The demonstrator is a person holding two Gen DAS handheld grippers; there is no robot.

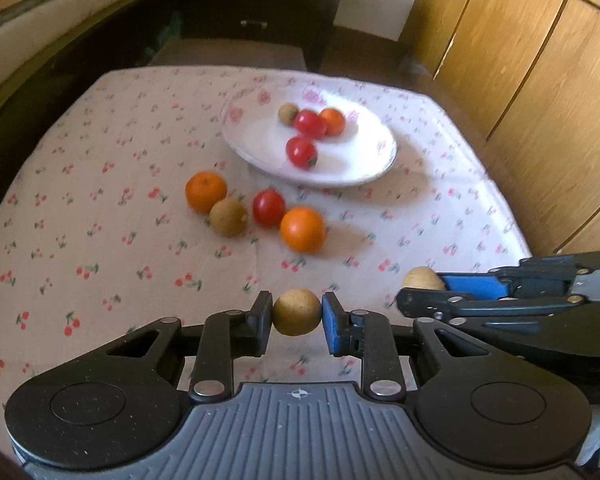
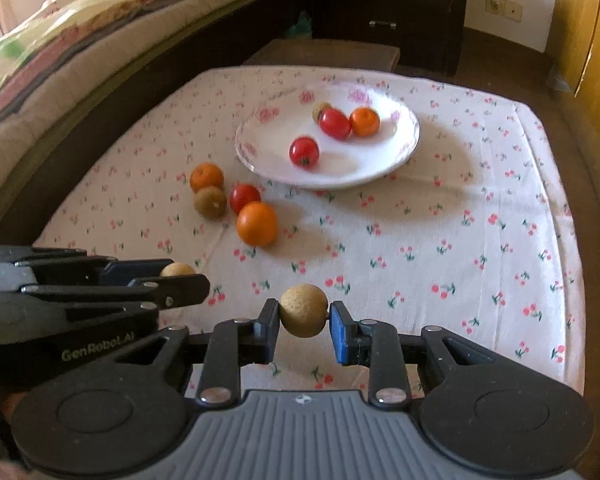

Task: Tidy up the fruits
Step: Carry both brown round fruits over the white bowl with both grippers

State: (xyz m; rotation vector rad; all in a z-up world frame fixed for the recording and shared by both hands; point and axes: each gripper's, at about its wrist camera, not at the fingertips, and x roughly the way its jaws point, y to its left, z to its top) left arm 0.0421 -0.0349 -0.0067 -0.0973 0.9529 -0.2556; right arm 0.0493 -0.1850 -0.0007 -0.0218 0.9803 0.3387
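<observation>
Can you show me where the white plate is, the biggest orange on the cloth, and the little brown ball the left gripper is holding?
white plate point(image 1: 256, 136): left wrist view, bare inner surface.
biggest orange point(image 1: 302, 229): left wrist view, middle of peel.
brown ball point(image 1: 297, 312): left wrist view, its centre.

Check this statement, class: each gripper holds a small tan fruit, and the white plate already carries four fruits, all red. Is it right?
Not quite. The white plate does carry four fruits, but only two are red; one is orange and one brownish. The right wrist view shows it.
</observation>
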